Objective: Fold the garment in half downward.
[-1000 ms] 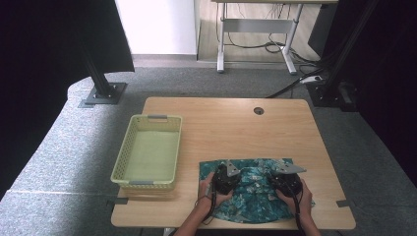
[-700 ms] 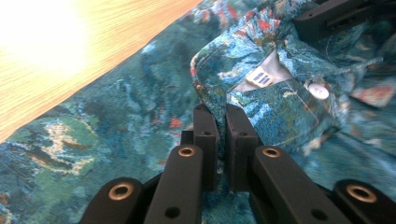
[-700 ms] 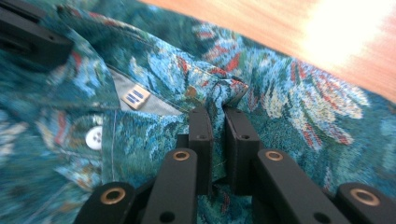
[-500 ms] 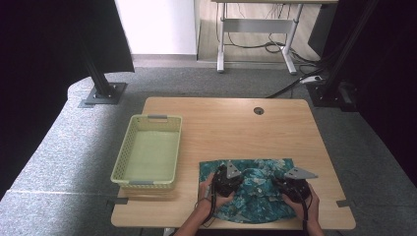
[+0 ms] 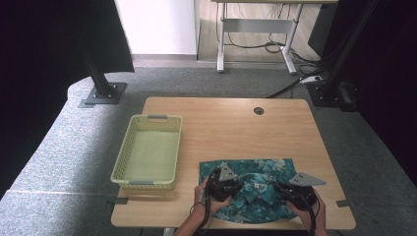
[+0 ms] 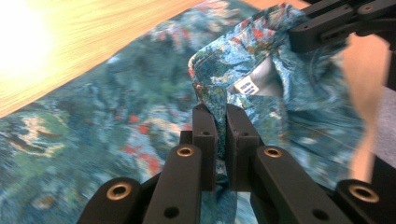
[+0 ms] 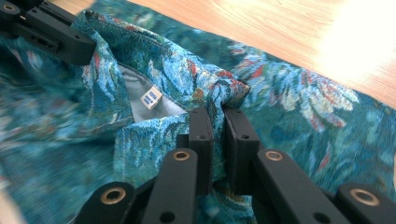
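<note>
— Teal cloth with red and white flecks, that is the shirt (image 5: 255,189); it lies at the near right of the table (image 5: 236,123), its far edge flat on the wood, its near part bunched between the two hands.

— And the tongs?

— Left gripper (image 6: 220,122) is clenched on a fold at the collar; cloth is pinched between its pads in the left gripper view; the right gripper (image 7: 218,126) is clenched on another fold of the same collar.

— Both on the collar, then?

— Yes; the grey inner band with its small white label (image 7: 150,99) sits between the two grips, and each gripper view shows the other gripper farther off, at the collar's other end.

— Anything else on the table?

— Left of the shirt stands a pale yellow basket (image 5: 147,120), just beside it but apart; a round hole (image 5: 258,110) sits in the wood at the far side.
</note>
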